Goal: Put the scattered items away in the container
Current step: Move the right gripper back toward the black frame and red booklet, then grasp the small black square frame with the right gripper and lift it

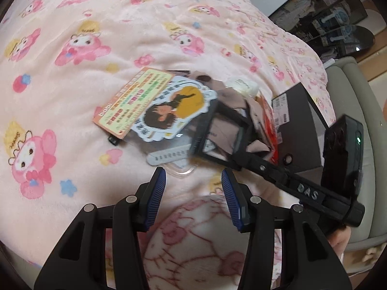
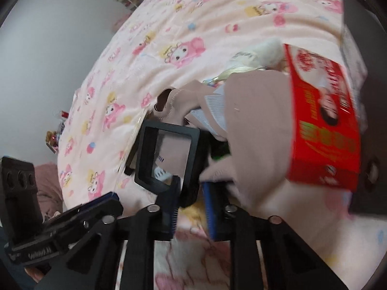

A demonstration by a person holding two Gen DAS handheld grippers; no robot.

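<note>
A pile of items lies on the pink blanket [image 1: 72,96]: an orange-green card [image 1: 125,101], a character sticker [image 1: 169,111], a grey strap [image 1: 167,157], beige cloth [image 2: 256,125] and a red box [image 2: 324,120]. A black box [image 1: 300,130], the container, stands at the right of the pile. My left gripper [image 1: 193,176] is open and empty, just short of the strap. My right gripper [image 2: 191,188] holds a black square-framed magnifier [image 2: 167,154] by its lower edge; it shows in the left wrist view [image 1: 217,135] over the pile.
The bed's right edge drops to a beige frame [image 1: 358,120] and a dark shelf [image 1: 326,19]. A grey wall [image 2: 48,48] and small items [image 2: 55,135] lie beyond the bed's far side. A pink pillow [image 2: 46,188] lies near the left gripper.
</note>
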